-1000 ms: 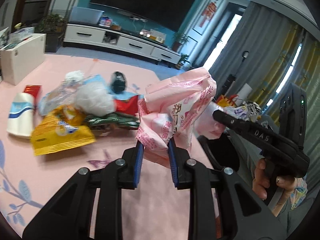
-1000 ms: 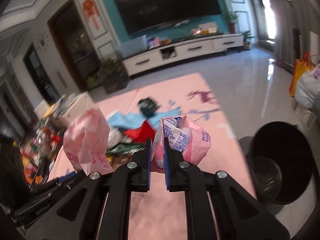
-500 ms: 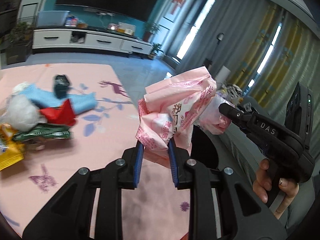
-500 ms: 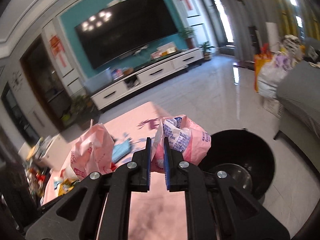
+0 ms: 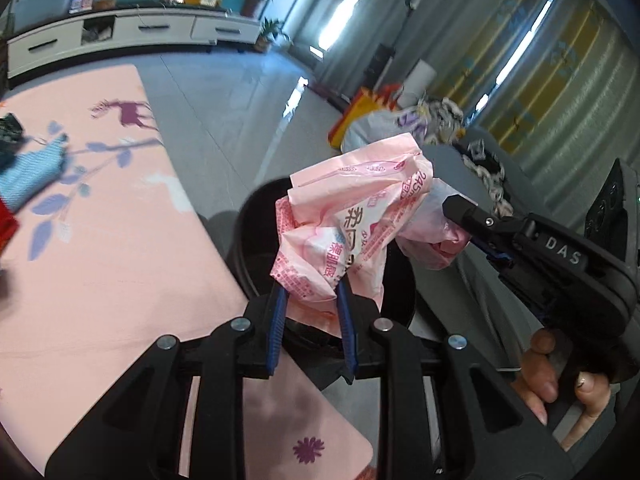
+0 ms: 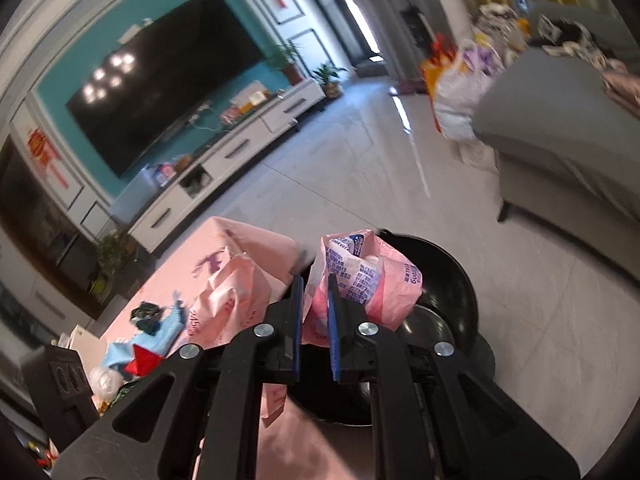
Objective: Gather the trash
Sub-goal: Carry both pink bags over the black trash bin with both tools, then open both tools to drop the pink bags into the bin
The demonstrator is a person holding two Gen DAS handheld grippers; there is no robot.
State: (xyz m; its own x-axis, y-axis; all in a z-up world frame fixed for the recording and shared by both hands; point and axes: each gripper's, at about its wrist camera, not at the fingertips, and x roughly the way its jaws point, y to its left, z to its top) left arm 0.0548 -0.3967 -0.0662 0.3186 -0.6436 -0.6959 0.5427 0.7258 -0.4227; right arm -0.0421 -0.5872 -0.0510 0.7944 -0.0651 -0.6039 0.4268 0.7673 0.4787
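1. Your left gripper (image 5: 310,312) has its jaws closed partway on a crumpled pink wrapper (image 5: 352,232), pinched at its lower folds. The wrapper hangs directly over the mouth of the black bin (image 5: 256,216).
2. Your right gripper (image 6: 313,312) has its jaws nearly shut on a second pink wrapper (image 6: 360,276), the one with blue print. It sits above the near rim of the black bin (image 6: 452,276).
3. Change noted: a second ago both wrappers were held over the pink mat with the litter pile close ahead. Both hands have since swung across, and the bin is now beneath each load. Neither grip has altered.
4. Meaning for the task: the carry looks complete, and in my judgement the release is the step due next. Both pieces appear placed to fall inside.
5. Outstanding: the pink mat (image 5: 100,240) still carries litter at its far edge, including a blue cloth-like piece (image 5: 28,172) and a red item (image 6: 142,360). More trips are needed.
6. Risk: the light wrappers may cling to the pads on opening, so confirm the drop.
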